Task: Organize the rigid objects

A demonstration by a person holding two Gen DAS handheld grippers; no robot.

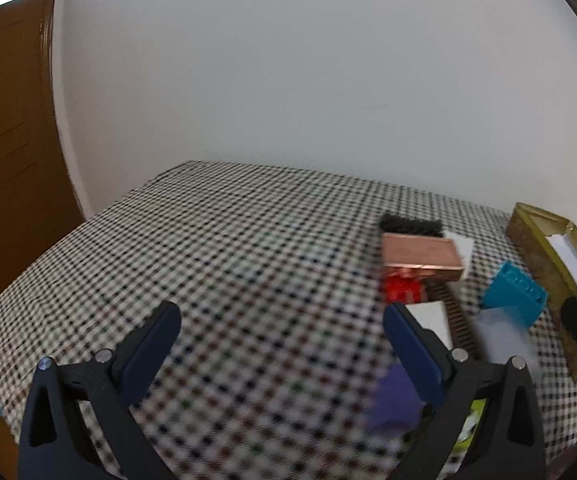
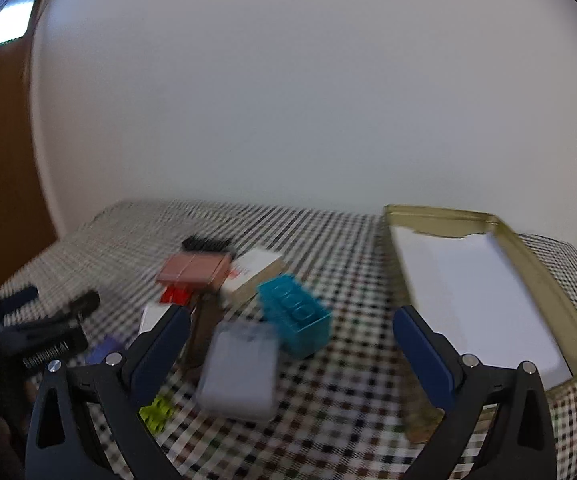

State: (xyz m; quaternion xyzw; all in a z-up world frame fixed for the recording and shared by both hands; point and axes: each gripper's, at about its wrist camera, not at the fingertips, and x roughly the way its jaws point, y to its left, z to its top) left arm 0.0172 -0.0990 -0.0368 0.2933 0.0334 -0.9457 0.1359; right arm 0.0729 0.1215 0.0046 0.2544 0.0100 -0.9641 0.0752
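Checked cloth covered the table [image 1: 224, 248], which stood against a plain white wall with a brown door off to the left. Both my tools hung above it with nothing in them: my left gripper [image 1: 282, 340] spread wide over bare cloth, my right gripper [image 2: 292, 344] spread just as wide above the clutter.

Everything to be sorted lay in one loose heap. A teal brick [image 2: 294, 322] sat nearly dead ahead of my right tool, between its fingers in that view, its long axis running away and to the left. Just beside it, nearer me, lay a pale grey box [image 2: 240, 372], blurred. Behind them were a copper-coloured block [image 2: 194, 268], a red brick [image 2: 174, 294], a black brush [image 2: 206, 243], a white carton [image 2: 254, 270] and a dark comb [image 1: 458, 320]. A purple piece [image 1: 392, 400] and a yellow-green brick [image 2: 156, 412] lay closest to me.

An open gold tin [image 2: 544, 280] with a white lining stood to the right of the heap, close by my right fingers. I judged the right hand nearer both the teal brick and the tin, so the short carry was its job.

Red print on the carton and white lettering on the other tool's body were too smeared to read.
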